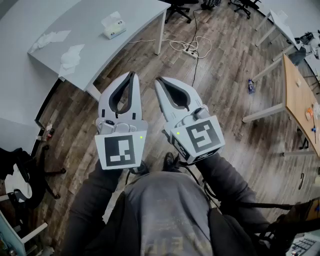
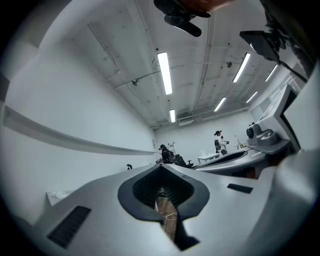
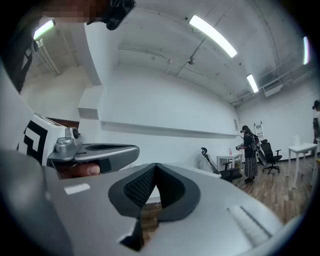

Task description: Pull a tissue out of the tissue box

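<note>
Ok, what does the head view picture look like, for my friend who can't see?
The left gripper and the right gripper are held side by side over a wooden floor, both shut and empty. At the top left, a tissue box sits on a grey table with loose tissues nearby.

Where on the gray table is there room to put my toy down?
On the table, the right end between the tissue box and the corner is bare. So is the far stretch behind the box. The left front edge is crowded with two crumpled tissues.
</note>
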A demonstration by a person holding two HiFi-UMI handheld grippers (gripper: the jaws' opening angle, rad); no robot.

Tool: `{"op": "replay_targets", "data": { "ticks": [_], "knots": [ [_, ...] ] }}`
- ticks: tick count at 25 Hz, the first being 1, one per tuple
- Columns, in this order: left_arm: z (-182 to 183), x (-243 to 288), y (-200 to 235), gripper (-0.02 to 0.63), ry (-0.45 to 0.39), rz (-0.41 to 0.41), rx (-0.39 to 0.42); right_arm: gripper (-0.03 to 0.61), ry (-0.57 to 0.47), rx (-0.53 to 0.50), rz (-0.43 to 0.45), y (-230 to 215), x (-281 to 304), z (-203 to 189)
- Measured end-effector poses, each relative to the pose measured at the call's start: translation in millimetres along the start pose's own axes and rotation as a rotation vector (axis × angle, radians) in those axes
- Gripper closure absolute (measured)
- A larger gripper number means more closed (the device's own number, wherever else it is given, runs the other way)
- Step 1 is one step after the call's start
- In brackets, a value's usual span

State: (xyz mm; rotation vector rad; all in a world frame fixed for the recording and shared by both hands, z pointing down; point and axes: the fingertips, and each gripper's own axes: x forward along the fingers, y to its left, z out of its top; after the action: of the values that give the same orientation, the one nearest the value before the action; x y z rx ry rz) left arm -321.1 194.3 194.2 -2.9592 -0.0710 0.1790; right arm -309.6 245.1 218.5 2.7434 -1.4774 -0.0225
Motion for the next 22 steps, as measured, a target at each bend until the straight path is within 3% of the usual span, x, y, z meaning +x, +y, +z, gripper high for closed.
{"op": "replay_targets", "data": {
  "ticks": [9,14,22],
  "knots": [
    [-8,13,-20,0.615,0.03,0.001,0.016,0.578,-0.024,0.032,0.014,-19,-9,-1],
    [-13,22,-37,0.615,0.046,0.016,0.001,0.577,-0.033,0.097,0.086,-28,-16,-6],
    [-31,28,-49,0.615,0.124,0.135,-0.051,0.577,-0.011,0.081,0.089,-72,-39,-12]
  ]
}}
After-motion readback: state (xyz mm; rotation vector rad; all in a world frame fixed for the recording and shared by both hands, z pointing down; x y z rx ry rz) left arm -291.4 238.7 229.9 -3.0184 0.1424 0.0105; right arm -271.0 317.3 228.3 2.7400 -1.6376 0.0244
